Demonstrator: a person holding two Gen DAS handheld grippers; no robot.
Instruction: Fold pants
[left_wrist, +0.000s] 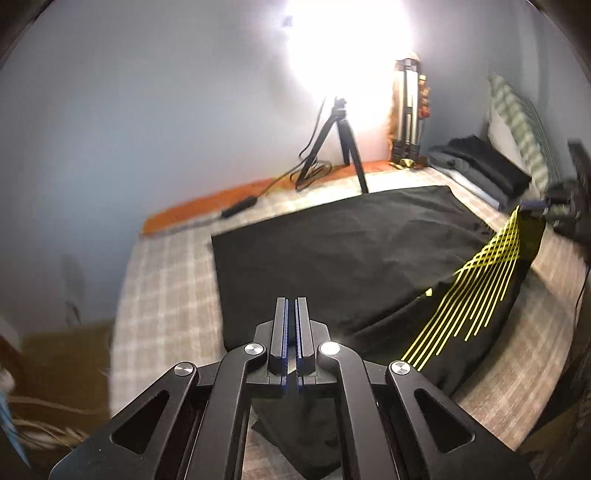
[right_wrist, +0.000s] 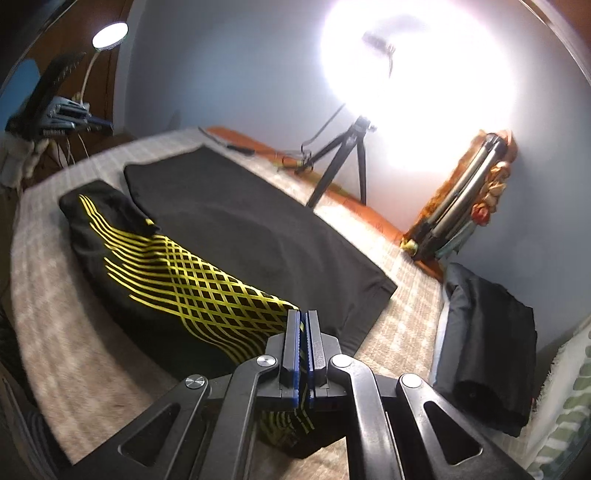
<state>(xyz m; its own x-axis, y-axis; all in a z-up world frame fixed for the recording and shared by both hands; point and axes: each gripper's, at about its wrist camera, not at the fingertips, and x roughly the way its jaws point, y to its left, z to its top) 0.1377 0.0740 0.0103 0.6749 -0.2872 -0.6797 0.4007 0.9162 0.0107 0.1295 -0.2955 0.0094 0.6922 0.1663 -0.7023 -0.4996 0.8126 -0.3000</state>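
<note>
Now, on the left, the left gripper (left_wrist: 291, 332) sits clenched, black cloth hanging below it; whether it's pinched I cannot tell. The pants (right_wrist: 236, 236) lie on the bed (right_wrist: 92, 354), leg running across toward the right gripper (right_wrist: 304, 347), clamped on the yellow-striped hem.

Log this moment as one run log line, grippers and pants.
left gripper: shut on pants | right gripper: shut on pants, yellow-striped edge between jaws | pants: partly lifted over bed | fold: not finished
</note>
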